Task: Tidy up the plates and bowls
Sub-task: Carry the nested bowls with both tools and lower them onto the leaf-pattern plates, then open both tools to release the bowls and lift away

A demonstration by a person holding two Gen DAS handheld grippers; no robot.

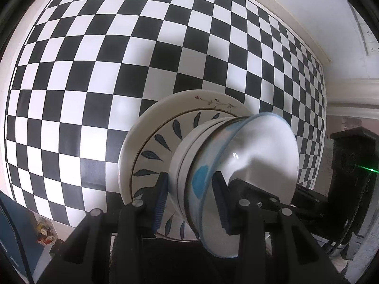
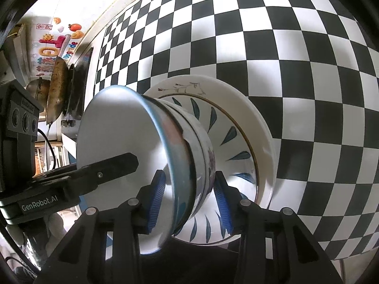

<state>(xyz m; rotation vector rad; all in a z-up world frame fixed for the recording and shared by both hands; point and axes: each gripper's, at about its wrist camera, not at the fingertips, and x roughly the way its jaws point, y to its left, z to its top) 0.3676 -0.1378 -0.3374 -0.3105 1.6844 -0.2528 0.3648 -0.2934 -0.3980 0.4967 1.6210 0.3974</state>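
A stack of crockery rests on the checkered tablecloth [image 1: 94, 71]. At the bottom is a large white plate [image 1: 142, 123] with a flower sprig, and on it a plate with blue leaf marks [image 1: 156, 151]. Nested bowls sit on top: a white bowl [image 1: 184, 149] and, uppermost, a blue-rimmed bowl [image 1: 260, 146]. My left gripper [image 1: 191, 201] is shut on the bowls' walls, one finger inside, one outside. From the opposite side my right gripper [image 2: 189, 201] straddles the same bowls [image 2: 118, 123], open, a thin gap at its inner pad. The left gripper's finger [image 2: 111, 165] shows inside the top bowl.
A dark cabinet [image 1: 350, 156] stands beyond the table's right edge in the left wrist view. In the right wrist view, pans [image 2: 56, 90] hang at the far left below wall stickers [image 2: 54, 45]. The checkered cloth [image 2: 284, 71] stretches wide behind the stack.
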